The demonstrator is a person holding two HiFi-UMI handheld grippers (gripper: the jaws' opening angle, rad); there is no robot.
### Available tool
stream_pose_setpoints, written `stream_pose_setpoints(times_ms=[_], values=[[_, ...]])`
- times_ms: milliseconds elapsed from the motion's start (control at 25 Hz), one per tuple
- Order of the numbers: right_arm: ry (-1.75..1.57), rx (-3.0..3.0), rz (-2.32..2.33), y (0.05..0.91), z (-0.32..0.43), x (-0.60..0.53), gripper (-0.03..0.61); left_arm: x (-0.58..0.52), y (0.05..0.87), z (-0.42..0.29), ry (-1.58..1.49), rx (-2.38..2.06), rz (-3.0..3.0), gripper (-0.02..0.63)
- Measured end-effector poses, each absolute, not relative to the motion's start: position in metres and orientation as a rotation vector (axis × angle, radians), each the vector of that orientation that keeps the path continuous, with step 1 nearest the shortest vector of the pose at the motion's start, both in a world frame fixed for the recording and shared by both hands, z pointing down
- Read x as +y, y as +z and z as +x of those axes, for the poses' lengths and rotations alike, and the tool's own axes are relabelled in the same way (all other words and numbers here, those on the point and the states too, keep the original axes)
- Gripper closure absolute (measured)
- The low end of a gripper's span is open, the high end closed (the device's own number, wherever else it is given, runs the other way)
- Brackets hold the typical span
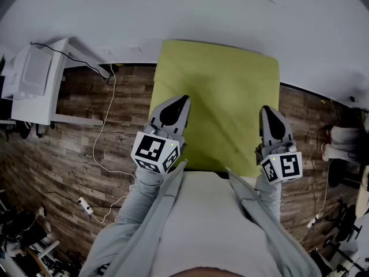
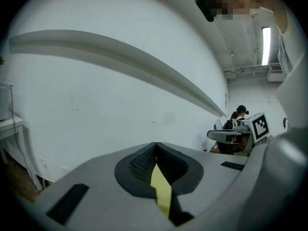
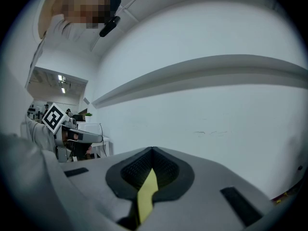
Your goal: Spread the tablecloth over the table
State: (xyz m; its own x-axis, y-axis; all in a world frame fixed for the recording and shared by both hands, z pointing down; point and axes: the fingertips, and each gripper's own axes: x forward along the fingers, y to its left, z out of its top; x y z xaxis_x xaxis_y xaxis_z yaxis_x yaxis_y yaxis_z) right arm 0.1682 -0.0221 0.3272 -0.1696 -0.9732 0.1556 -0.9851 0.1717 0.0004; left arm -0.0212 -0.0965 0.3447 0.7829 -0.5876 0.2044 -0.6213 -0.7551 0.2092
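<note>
A yellow-green tablecloth (image 1: 219, 97) lies flat across the table, reaching the white wall, and the table itself is hidden beneath it. My left gripper (image 1: 174, 109) hovers over the cloth's left part and my right gripper (image 1: 271, 119) over its right part, both pointing toward the wall. In the left gripper view the jaws (image 2: 155, 150) are closed with a strip of the yellow cloth (image 2: 161, 189) pinched between the dark pads. The right gripper (image 3: 152, 153) shows the same, with a yellow fold (image 3: 146, 194) caught between its pads.
A white desk (image 1: 40, 79) stands at the left, with a cable (image 1: 104, 137) trailing over the wooden floor to a power strip (image 1: 85, 205). A white wall (image 1: 230, 10) rises just behind the table. Clutter (image 1: 340, 143) sits at the right edge.
</note>
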Motion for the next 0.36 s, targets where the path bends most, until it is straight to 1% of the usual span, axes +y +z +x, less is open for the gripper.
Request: stream_pose_setpoints(times_ms=[360], values=[[0.145,-2.302,1.944,0.3270,0.1663,-0.0198,0.557,-0.0976,0.3486,-0.0225,0.228,-0.889,2.749,0.589]])
